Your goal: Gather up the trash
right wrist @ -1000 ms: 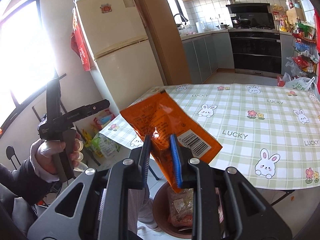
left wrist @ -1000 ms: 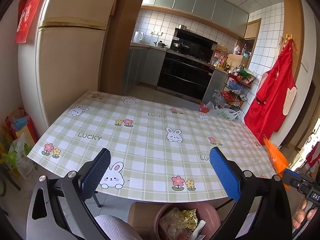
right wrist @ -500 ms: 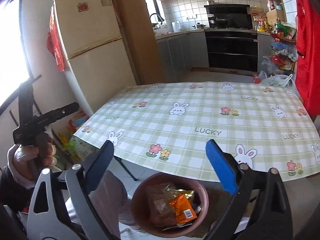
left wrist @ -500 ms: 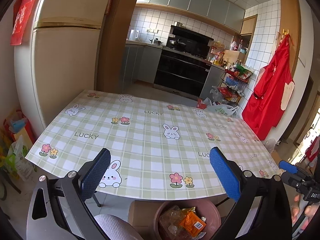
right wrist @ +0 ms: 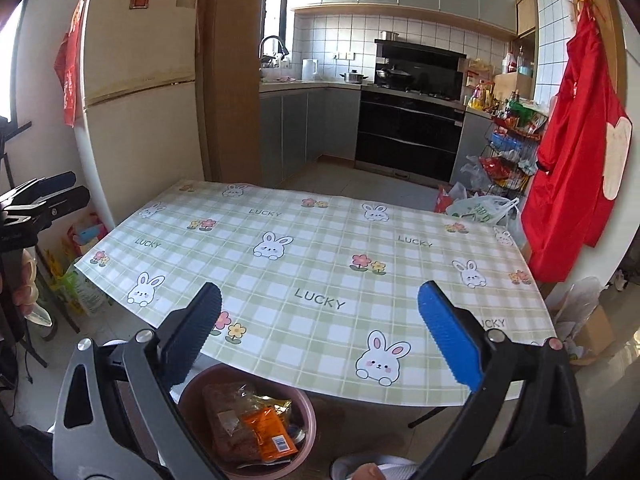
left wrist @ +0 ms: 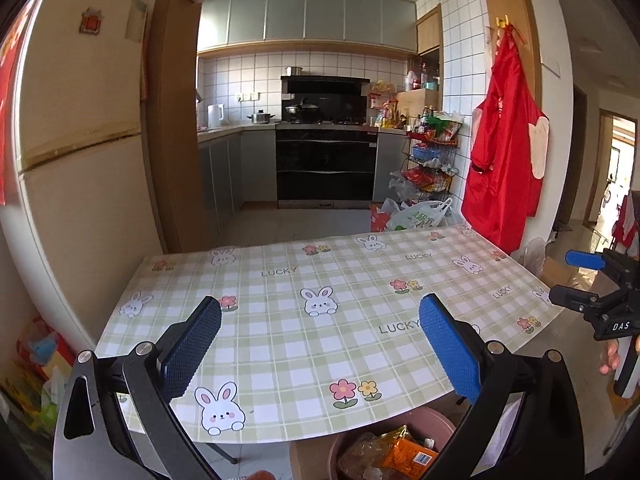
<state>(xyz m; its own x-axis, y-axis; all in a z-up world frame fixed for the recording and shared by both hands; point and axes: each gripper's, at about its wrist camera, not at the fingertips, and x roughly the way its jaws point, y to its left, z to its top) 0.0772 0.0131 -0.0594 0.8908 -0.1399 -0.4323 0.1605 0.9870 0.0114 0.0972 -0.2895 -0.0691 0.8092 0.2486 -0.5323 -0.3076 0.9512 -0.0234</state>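
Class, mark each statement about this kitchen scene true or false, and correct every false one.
1. The orange wrapper lies in the pink bin. True.
2. The right tongs are clamped on the wrapper. False: their jaws have just been opening and stand wide, nothing between them.
3. The bin stands on the table. False: it is on the floor, below the table's near edge.
4. The left tongs hold nothing. True.
5. A blue apron hangs on the wall. False: the apron is red.
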